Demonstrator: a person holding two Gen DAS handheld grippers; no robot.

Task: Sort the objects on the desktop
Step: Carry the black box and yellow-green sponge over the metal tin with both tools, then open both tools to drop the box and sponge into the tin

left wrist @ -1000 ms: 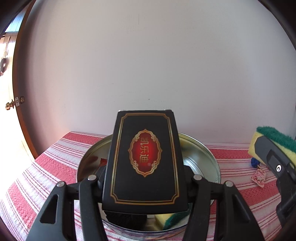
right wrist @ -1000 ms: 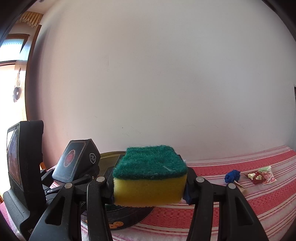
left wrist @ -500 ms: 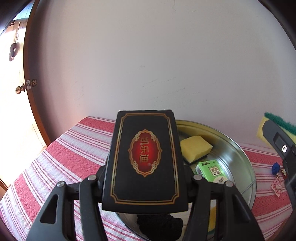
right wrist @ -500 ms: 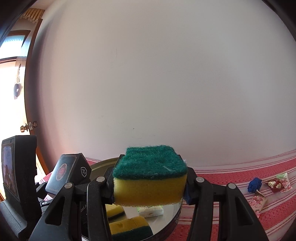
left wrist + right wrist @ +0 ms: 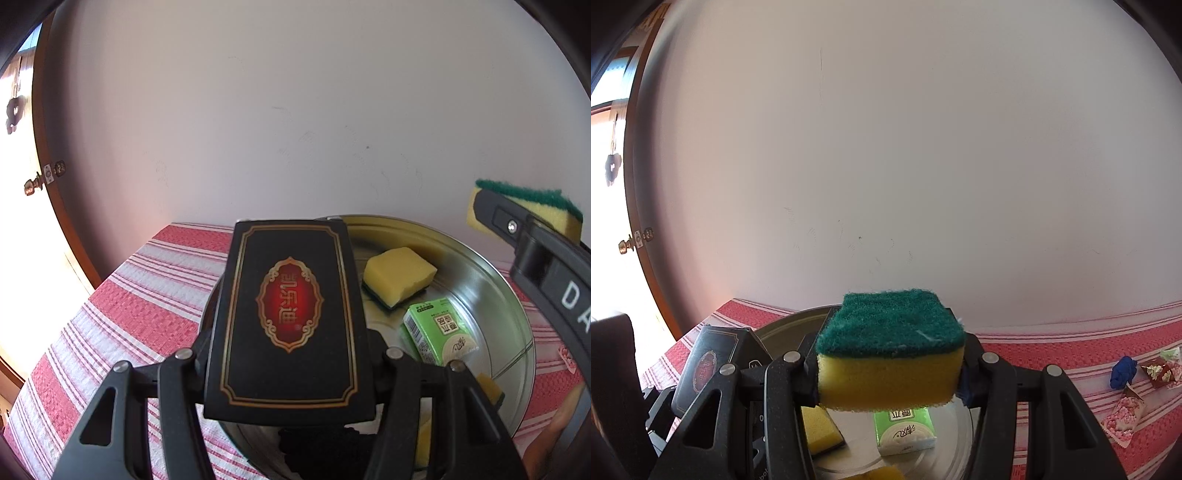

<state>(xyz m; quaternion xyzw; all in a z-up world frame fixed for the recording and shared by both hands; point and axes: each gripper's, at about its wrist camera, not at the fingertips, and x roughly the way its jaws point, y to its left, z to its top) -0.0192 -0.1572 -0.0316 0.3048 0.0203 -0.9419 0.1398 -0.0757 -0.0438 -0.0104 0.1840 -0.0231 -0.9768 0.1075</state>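
**Two items carried over the metal tray, release still to come**

A flat black rectangular box with a gold border and a red oval emblem [image 5: 290, 321] is pinched between the jaws of the left gripper [image 5: 290, 360] and held above the near rim of a round shiny metal tray [image 5: 491, 280]. A yellow sponge block with a green scouring top [image 5: 890, 363] is clamped by the jaws of the right gripper [image 5: 888, 363], also held in the air over the tray. The tray stands on a worktop covered by a red and white striped cloth [image 5: 147, 295], toward its back edge by the pale wall.

Inside the tray a second yellow sponge [image 5: 399, 275] and a small green paper carton [image 5: 439, 334] are already seen, with more sponge pieces near the front rim. A blue crumpled object [image 5: 1123, 371] and some pink and red wrapped sweets [image 5: 1123, 417] are left toward the right edge of the worktop.

The step in hand is judged to be delivery into the tray. For the next move, each item would need to be lowered over a free patch of tray floor, clear of the carton, before the jaws are spread.
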